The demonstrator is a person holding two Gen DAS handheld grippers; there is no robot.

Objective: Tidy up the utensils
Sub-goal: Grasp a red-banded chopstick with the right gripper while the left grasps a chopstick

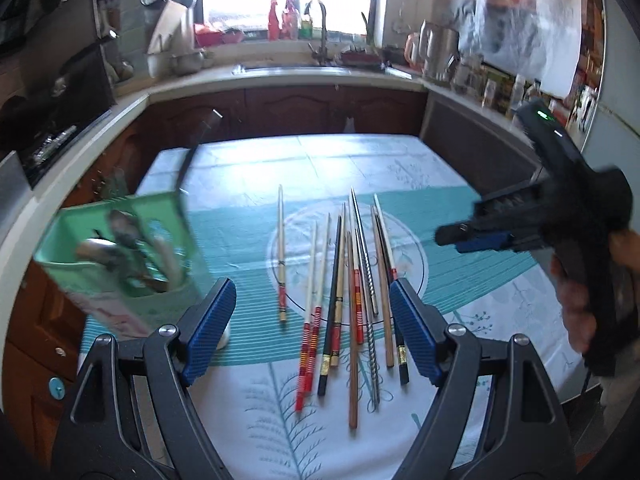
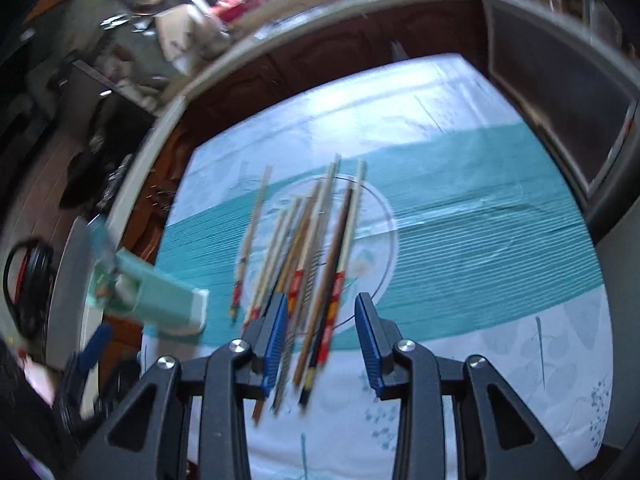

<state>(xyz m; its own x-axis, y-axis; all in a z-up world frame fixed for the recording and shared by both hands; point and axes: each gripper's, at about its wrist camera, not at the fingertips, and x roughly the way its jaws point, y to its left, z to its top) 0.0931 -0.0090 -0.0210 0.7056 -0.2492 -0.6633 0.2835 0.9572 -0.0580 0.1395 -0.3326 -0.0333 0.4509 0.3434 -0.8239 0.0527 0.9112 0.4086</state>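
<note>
Left gripper [image 1: 312,328]: fills the bottom of its own view, pointing down at the table; blue pads stand wide apart with nothing between them, hovering over the near ends of the chopsticks.
Right gripper [image 2: 322,340]: tilted steeply down over the same pile; jaws partly open, gripping nothing, the pads either side of several chopstick ends below them. In the left view it shows at the right edge [image 1: 472,236], its jaws pointing left.
Hand [image 1: 580,292]: wraps the right gripper's handle at the right edge of the left view.
Chopsticks [image 1: 352,292]: loose bundle lying on the tablecloth over its printed circle, roughly parallel, tips pointing away; mixed wood, black, white and twisted metal, some with red banded ends. One [image 1: 281,252] lies apart to the left.
Holder [image 1: 120,256]: green, on the table's left side, near the left pad; utensils stick out of it, blurred.
Tablecloth [image 1: 460,208]: white and teal with leaf prints.
Surroundings: counter [image 1: 280,78] with sink and tap [image 1: 320,32] beyond the table, under a bright window.
</note>
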